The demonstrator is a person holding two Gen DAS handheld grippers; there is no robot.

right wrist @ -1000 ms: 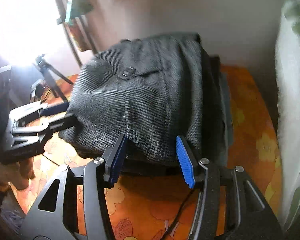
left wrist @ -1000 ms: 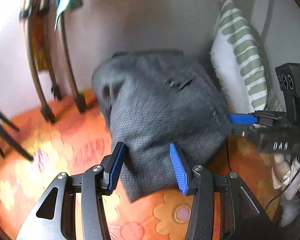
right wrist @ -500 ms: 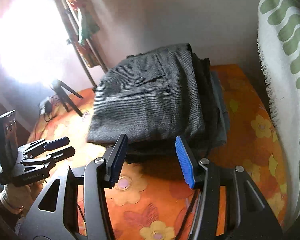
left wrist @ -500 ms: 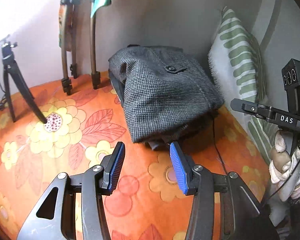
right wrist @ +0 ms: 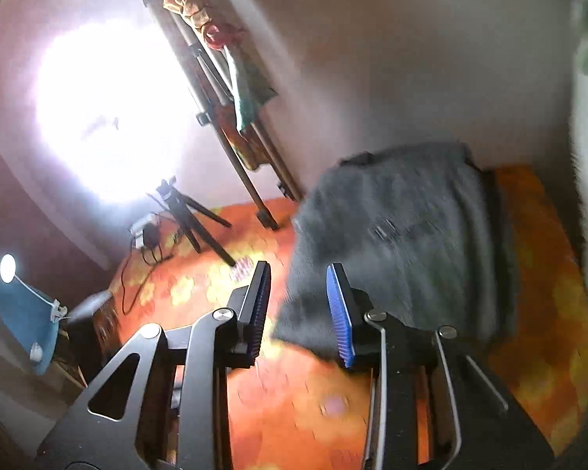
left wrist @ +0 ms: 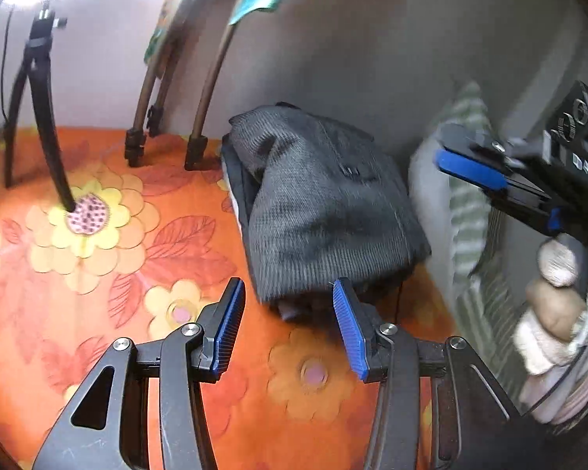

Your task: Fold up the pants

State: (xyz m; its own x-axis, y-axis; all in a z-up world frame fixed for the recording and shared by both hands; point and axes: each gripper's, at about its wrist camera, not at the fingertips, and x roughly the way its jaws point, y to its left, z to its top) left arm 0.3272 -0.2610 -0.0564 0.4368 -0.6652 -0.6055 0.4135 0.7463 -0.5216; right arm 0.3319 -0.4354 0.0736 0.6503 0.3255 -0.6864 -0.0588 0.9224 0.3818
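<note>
Floral bedspread point(left wrist: 98, 258) bears folded pants point(left wrist: 325, 211) beyond spread left gripper point(left wrist: 288, 321) (empty).

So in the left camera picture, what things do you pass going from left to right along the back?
Black tripod → brown wooden legs → folded grey pants → striped pillow → the other gripper, held in a hand.

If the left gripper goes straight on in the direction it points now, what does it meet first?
Most likely the near edge of the folded grey pants, which lies just ahead of the left gripper on the orange flowered bedcover. Nothing is between the open fingers yet. Depth is unclear, so it may touch the bedcover first.
</note>
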